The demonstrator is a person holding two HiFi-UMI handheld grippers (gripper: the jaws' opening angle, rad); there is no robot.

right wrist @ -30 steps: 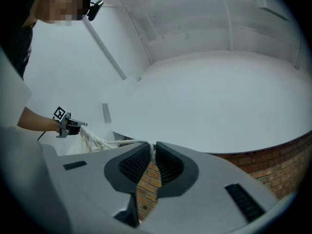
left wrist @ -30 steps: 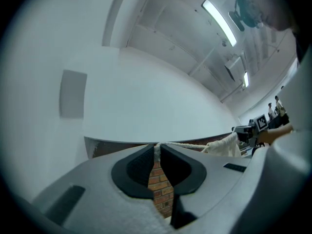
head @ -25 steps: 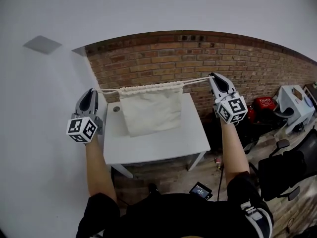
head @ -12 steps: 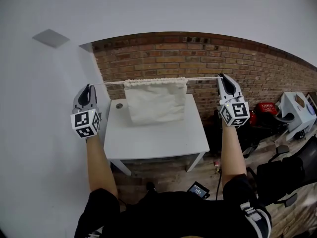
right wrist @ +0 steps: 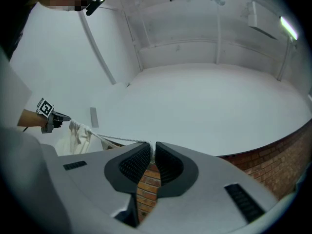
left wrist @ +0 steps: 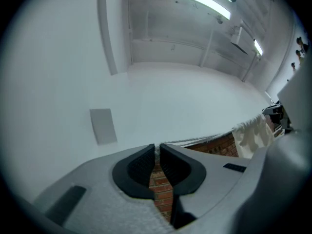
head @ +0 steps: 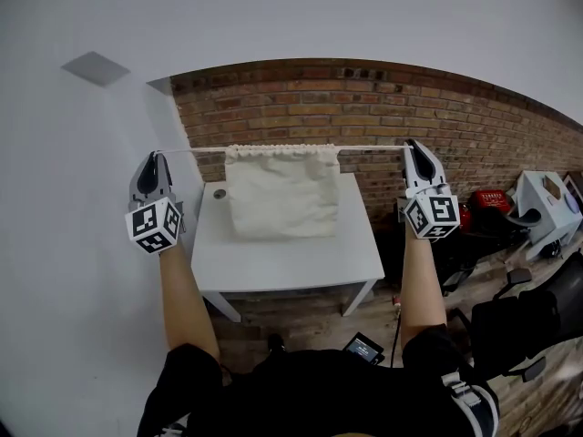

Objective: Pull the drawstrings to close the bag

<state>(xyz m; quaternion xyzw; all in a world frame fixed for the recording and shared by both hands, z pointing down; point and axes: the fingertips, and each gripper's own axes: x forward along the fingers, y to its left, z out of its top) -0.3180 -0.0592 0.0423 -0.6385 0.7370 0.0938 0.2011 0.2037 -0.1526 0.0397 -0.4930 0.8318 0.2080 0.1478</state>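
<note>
Cream bag (head: 278, 203) hangs between tools: left tool (head: 155, 157) pinches one drawstring (head: 196, 150) end, jaws nearly together; right tool (head: 414, 146) pinches the other.

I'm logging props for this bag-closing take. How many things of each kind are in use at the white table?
Grey two-jaw grippers: 2 (left gripper, right gripper)
Cream cloth drawstring bag: 1
Taut white drawstrings: 2 (left drawstring, right drawstring)
White rectangular table: 1
Total: 6

Black sleeves (head: 187, 381), grey hand-held grippers (head: 154, 157), marker cubes (head: 153, 227)
</note>
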